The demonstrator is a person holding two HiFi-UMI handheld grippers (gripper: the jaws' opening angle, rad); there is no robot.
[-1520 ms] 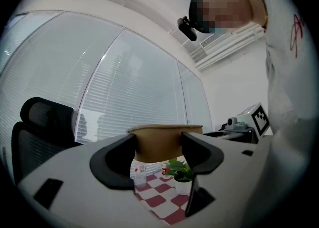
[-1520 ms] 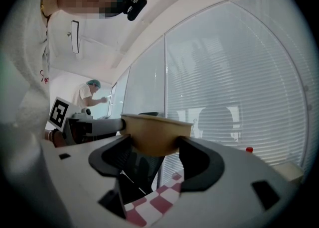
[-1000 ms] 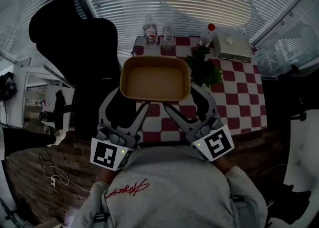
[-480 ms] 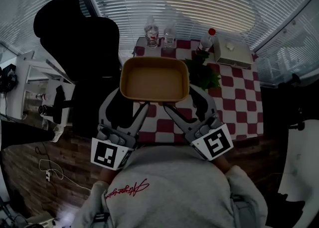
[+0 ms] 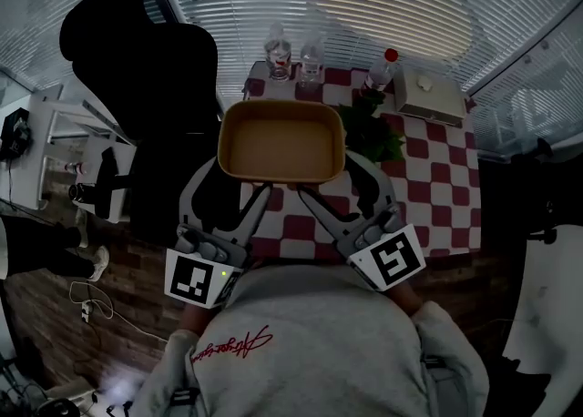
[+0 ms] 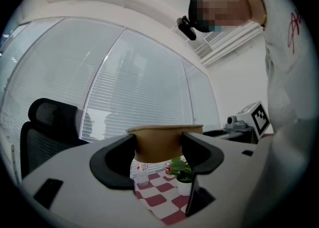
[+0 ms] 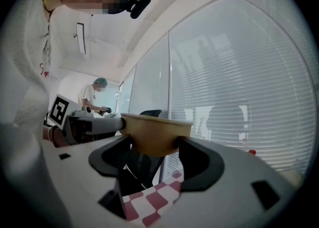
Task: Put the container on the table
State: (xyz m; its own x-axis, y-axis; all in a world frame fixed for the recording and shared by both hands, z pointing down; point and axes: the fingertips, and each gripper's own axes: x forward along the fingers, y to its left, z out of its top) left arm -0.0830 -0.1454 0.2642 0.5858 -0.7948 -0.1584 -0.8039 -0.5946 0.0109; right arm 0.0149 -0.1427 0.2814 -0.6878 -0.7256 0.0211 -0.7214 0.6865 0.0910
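A tan rectangular container (image 5: 281,141) is held up in the air, empty, over the near left part of the red-and-white checked table (image 5: 437,183). My left gripper (image 5: 258,193) grips its near rim from the left and my right gripper (image 5: 307,197) from the right. In the left gripper view the container (image 6: 158,144) fills the space between the black jaws; the right gripper view shows the container (image 7: 154,133) clamped the same way.
On the table stand a potted green plant (image 5: 372,133), two clear bottles (image 5: 293,58), a red-capped bottle (image 5: 379,73) and a white box (image 5: 430,92). A black office chair (image 5: 150,87) stands left of the table. Blinds cover the windows behind.
The view has shifted a little toward the table; the container stays held in the same way by both grippers.
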